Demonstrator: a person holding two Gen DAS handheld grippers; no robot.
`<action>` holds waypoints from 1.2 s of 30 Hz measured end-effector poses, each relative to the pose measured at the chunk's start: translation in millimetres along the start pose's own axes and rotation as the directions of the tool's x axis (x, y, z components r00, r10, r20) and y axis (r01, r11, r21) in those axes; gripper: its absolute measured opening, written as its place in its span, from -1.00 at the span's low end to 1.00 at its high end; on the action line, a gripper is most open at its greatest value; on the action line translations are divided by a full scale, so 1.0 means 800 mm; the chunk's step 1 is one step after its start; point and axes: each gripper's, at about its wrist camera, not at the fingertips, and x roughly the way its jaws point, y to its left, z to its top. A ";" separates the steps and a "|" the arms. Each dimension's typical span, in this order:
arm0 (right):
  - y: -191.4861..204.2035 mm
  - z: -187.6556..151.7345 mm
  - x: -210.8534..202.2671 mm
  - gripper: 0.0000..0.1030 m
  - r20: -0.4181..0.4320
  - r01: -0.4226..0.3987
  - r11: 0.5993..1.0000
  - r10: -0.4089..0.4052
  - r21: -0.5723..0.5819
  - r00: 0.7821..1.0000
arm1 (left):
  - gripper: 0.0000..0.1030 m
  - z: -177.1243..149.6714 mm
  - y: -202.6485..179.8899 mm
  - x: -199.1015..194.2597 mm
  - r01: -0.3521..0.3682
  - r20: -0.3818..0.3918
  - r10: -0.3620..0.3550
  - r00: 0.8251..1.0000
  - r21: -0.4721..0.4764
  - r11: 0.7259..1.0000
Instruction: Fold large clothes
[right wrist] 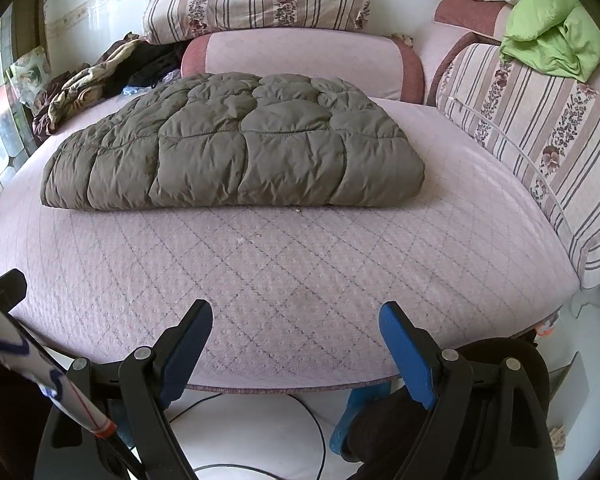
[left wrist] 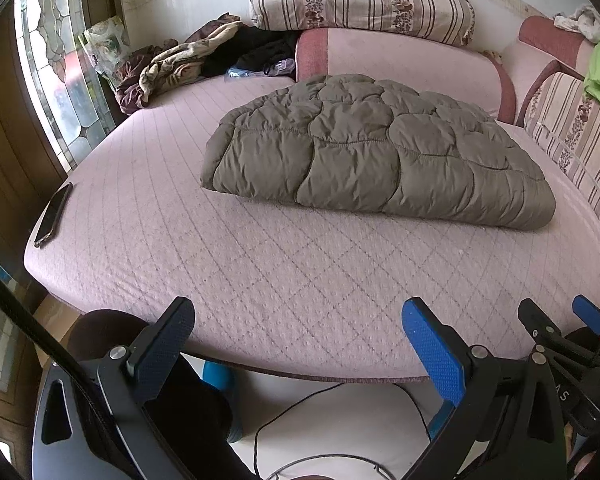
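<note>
Your bed point(left wrist: 260, 264) carries the jacket point(left wrist: 372, 148) at its middle, toward the far edge, already doubled into a thick olive bundle. I judge a fold is done and the next is due, or the job is finished; if you go on, reach to a side edge and bring it across. Heaped clothes point(left wrist: 168, 68) sit at the far left corner, a phone point(left wrist: 54, 214) on the left edge. Your left gripper point(left wrist: 300, 340) and right gripper point(right wrist: 296, 340) hang wide, holding nothing, off the near edge. No containers show.
</note>
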 end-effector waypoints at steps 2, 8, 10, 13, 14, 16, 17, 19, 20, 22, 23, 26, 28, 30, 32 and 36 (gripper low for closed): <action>0.000 -0.001 0.000 0.72 -0.001 -0.001 1.000 0.001 0.000 1.000 | 1.00 0.000 0.001 0.000 0.000 0.000 0.000 1.000 0.001 1.000; 0.001 -0.002 0.002 0.72 -0.006 -0.005 1.000 0.005 -0.004 1.000 | 1.00 -0.001 0.002 0.002 -0.001 -0.008 0.001 1.000 0.001 1.000; 0.003 -0.003 0.002 0.72 -0.007 -0.007 1.000 0.007 -0.006 1.000 | 1.00 -0.002 0.003 0.003 -0.002 -0.012 0.002 1.000 0.001 1.000; 0.004 -0.004 0.003 0.72 -0.007 -0.009 1.000 0.009 -0.009 1.000 | 1.00 -0.002 0.002 0.005 -0.003 -0.015 0.003 1.000 0.002 1.000; 0.004 -0.004 0.004 0.72 -0.008 -0.010 1.000 0.009 -0.010 1.000 | 1.00 -0.002 0.003 0.005 -0.004 -0.015 0.004 1.000 0.002 1.000; 0.005 -0.004 0.005 0.72 -0.011 -0.011 1.000 0.011 -0.010 1.000 | 1.00 -0.002 0.002 0.006 -0.004 -0.015 0.004 1.000 0.001 1.000; 0.005 -0.004 0.006 0.72 -0.013 -0.012 1.000 0.012 -0.010 1.000 | 1.00 -0.002 0.003 0.007 -0.007 -0.016 0.007 1.000 0.000 1.000; 0.006 -0.004 0.007 0.72 -0.016 -0.013 1.000 0.013 -0.012 1.000 | 1.00 -0.001 0.005 0.010 -0.014 -0.016 0.014 1.000 -0.002 1.000; 0.007 -0.003 0.008 0.72 -0.016 -0.014 1.000 0.014 -0.016 1.000 | 1.00 0.001 0.007 0.012 -0.019 -0.015 0.019 1.000 -0.002 1.000; 0.009 0.000 0.008 0.72 -0.015 -0.018 1.000 0.017 -0.024 1.000 | 1.00 0.006 0.008 0.016 -0.032 -0.008 0.033 0.999 0.009 0.999; 0.010 0.003 0.008 0.72 -0.012 -0.022 0.999 0.021 -0.028 1.000 | 1.00 0.009 0.008 0.017 -0.043 0.000 0.043 0.999 0.015 0.999; 0.013 0.015 0.006 0.72 0.004 -0.031 0.999 0.031 -0.033 1.000 | 1.00 0.018 0.010 0.015 -0.081 0.042 0.080 0.996 0.036 0.996; 0.014 0.024 0.005 0.72 0.022 -0.027 0.999 0.028 -0.038 0.999 | 1.00 0.025 0.013 0.013 -0.080 0.057 0.077 0.995 0.038 0.996; 0.014 0.031 0.007 0.72 0.028 -0.025 0.999 0.026 -0.042 0.999 | 1.00 0.032 0.016 0.014 -0.071 0.066 0.069 0.995 0.032 0.997; 0.013 0.037 0.011 0.72 0.026 -0.026 0.999 0.027 -0.046 0.999 | 1.00 0.038 0.018 0.017 -0.071 0.069 0.069 0.995 0.030 0.997; 0.015 0.045 0.022 0.72 0.018 -0.025 0.998 0.026 -0.051 0.999 | 1.00 0.049 0.020 0.029 -0.059 0.047 0.058 0.997 0.021 0.998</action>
